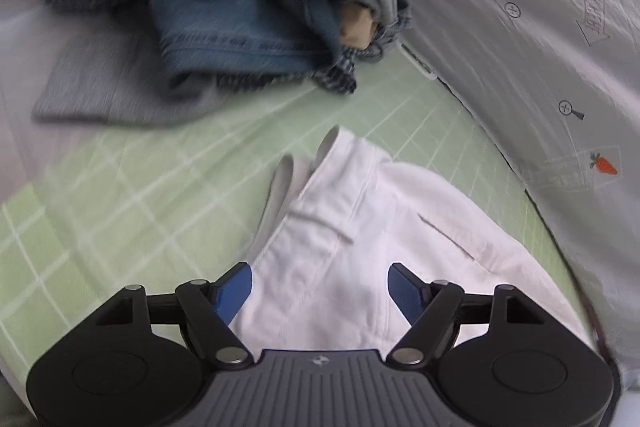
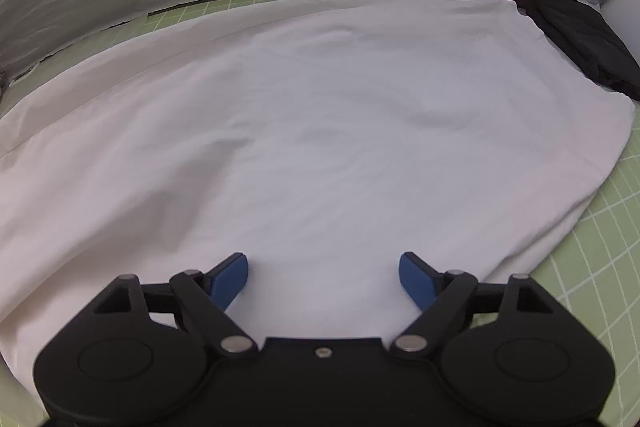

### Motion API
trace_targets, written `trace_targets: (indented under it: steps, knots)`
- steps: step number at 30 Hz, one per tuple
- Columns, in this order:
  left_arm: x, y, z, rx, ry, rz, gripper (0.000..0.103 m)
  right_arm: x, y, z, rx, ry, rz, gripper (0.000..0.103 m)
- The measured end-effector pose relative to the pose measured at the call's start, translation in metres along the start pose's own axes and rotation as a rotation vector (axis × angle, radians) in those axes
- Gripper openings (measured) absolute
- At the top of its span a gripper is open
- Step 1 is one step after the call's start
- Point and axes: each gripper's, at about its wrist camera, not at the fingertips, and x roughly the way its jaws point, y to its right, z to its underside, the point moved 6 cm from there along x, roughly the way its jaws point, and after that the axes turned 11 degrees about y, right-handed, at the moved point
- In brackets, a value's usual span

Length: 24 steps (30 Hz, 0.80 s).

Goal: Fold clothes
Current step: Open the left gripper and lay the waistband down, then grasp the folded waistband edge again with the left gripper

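Observation:
A white garment [image 1: 360, 227] lies flat on the green checked sheet [image 1: 120, 207], its waistband end with belt loops and a slit pocket showing in the left wrist view. My left gripper [image 1: 320, 291] hovers over that end, its blue pads [image 1: 236, 291] wide apart and off the cloth: it is open. In the right wrist view the same white garment [image 2: 320, 127] spreads smooth across most of the picture. My right gripper [image 2: 323, 277] stands open above its near part, with nothing pinched between the blue pads [image 2: 416, 279].
A heap of clothes [image 1: 248, 7], denim, grey and beige pieces, sits at the back left on the sheet. A pale quilt with carrot prints [image 1: 540, 47] borders the far side. A black cloth [image 2: 580, 39] lies at the right corner of the white garment.

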Motion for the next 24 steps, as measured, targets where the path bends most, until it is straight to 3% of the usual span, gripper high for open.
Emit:
trace_targets:
  steps: [4, 10, 15, 17, 24]
  knots:
    - [-0.006, -0.008, 0.014, -0.107, -0.02, 0.037, 0.082, -0.001, 0.0, 0.001, -0.003, 0.002, 0.0, 0.086]
    - [-0.012, -0.015, 0.021, -0.261, -0.054, 0.074, 0.083, -0.001, 0.002, 0.002, -0.001, -0.003, -0.003, 0.087]
    - [-0.011, -0.022, 0.045, -0.448, -0.177, 0.134, 0.083, -0.003, 0.002, 0.003, 0.007, -0.006, -0.002, 0.089]
    - [-0.004, -0.021, 0.054, -0.462, -0.22, 0.142, 0.083, -0.003, 0.001, 0.004, 0.009, -0.004, -0.002, 0.09]
    - [0.01, -0.017, 0.057, -0.474, -0.225, 0.155, 0.083, -0.001, 0.0, 0.006, 0.004, 0.003, -0.013, 0.097]
